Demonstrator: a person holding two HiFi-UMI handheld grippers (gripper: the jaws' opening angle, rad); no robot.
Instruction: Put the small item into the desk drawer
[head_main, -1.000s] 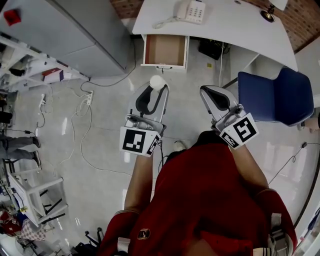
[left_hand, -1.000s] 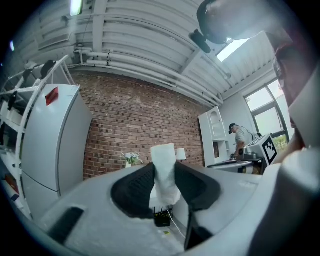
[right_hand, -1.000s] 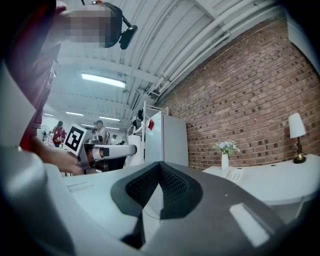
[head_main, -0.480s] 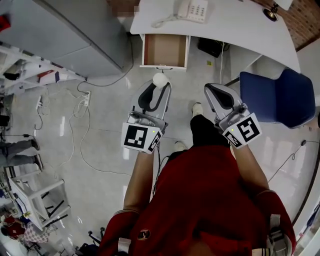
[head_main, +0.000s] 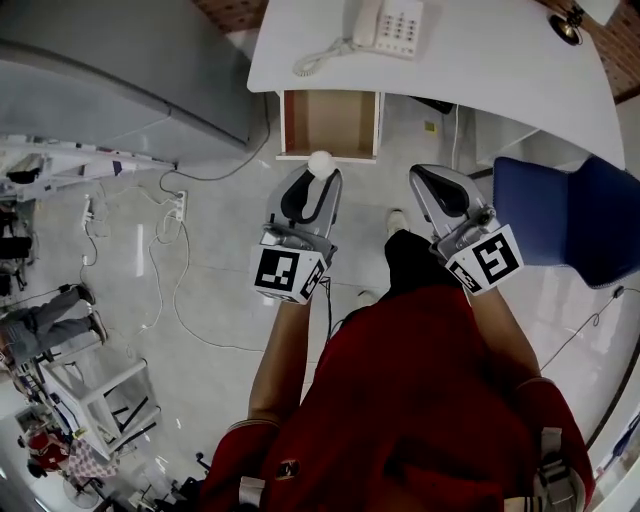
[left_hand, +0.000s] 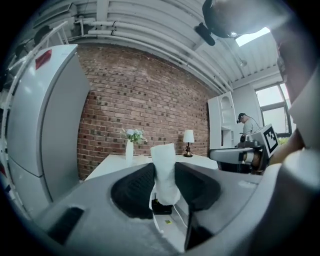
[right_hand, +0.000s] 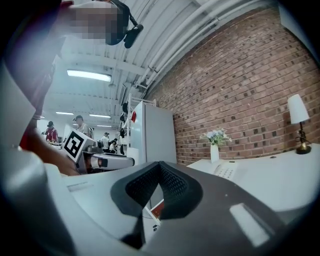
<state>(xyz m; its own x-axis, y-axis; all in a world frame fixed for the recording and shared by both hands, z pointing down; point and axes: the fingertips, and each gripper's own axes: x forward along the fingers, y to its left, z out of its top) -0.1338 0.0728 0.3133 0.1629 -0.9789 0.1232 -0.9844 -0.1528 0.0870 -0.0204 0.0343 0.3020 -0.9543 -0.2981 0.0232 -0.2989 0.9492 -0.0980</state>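
The small item (head_main: 320, 163) is white and looks soft. It is taller than it is wide, with a flat end and a round end. The left gripper (head_main: 317, 178) has its jaws squeezed on it, one pad on each side.

In the left gripper view the item stands up straight between the pads. Its long side runs up and down, the flat end is on top and the round end is down low. From the head view only a round white bit shows. It pokes out at the jaw tips toward the drawer.

On the far left is a big grey cabinet (head_main: 130, 70). Cables (head_main: 165, 260) lie in loops on the shiny floor (head_main: 220, 270) near it.

The drawer (head_main: 330, 120) is pulled open under the white desk (head_main: 480, 60). It is brown inside. Its front edge is just past the item, and the item is up in the air above the floor, near that edge.

A white phone (head_main: 388, 22) sits on the desk above the drawer.

The right gripper (head_main: 432, 178) is beside the left one, a bit apart. Its jaws are pressed together and hold nothing.

A blue chair (head_main: 580, 215) stands on the right, by the desk.
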